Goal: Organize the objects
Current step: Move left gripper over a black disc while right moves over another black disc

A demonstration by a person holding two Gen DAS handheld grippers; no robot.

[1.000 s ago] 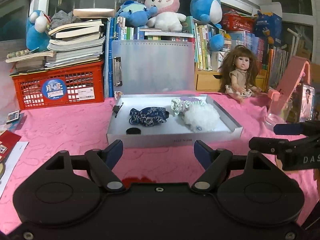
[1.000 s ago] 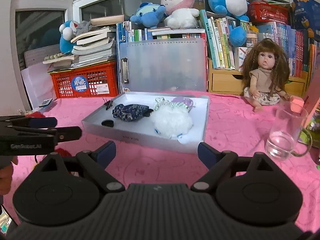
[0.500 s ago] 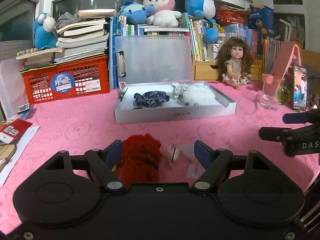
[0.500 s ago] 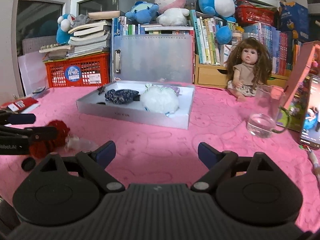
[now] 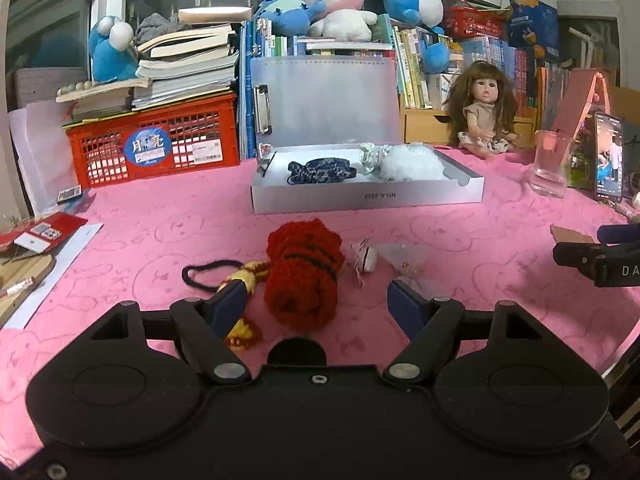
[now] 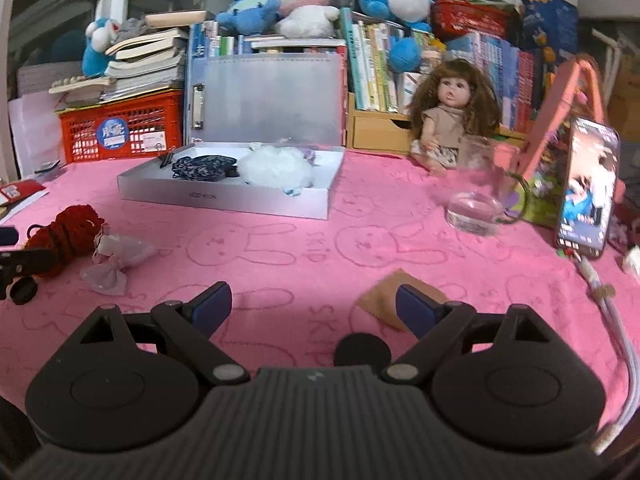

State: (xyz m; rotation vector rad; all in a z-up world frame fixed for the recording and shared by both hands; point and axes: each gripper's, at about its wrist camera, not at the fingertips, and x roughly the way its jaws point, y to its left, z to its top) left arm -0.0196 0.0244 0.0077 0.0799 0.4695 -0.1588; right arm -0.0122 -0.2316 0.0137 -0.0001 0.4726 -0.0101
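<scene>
A red knitted scrunchie [image 5: 304, 276] lies on the pink cloth between the fingers of my left gripper [image 5: 316, 300]. The jaws are closing, but the pads stand clear of it. A black hair tie [image 5: 200, 274] and a yellow-striped band [image 5: 248, 276] lie to its left, a sheer bow [image 5: 400, 258] to its right. Behind them sits an open silver box [image 5: 368, 200] holding a dark blue scrunchie [image 5: 320, 170] and a white fluffy one [image 5: 412, 164]. My right gripper [image 6: 314, 302] hangs open over bare cloth, with a tan square [image 6: 380, 300] by its right finger.
A glass mug [image 6: 476, 200], a propped phone [image 6: 588, 196] with a cable, and a doll [image 6: 448, 120] stand at the right. A red crate [image 5: 160, 144] with books, plush toys and bookshelves line the back. Cards and papers [image 5: 40, 236] lie at the left.
Both grippers have drawn back from the silver box and sunk toward the cloth. The red scrunchie, hair tie and bow have come into view between the left fingers.
</scene>
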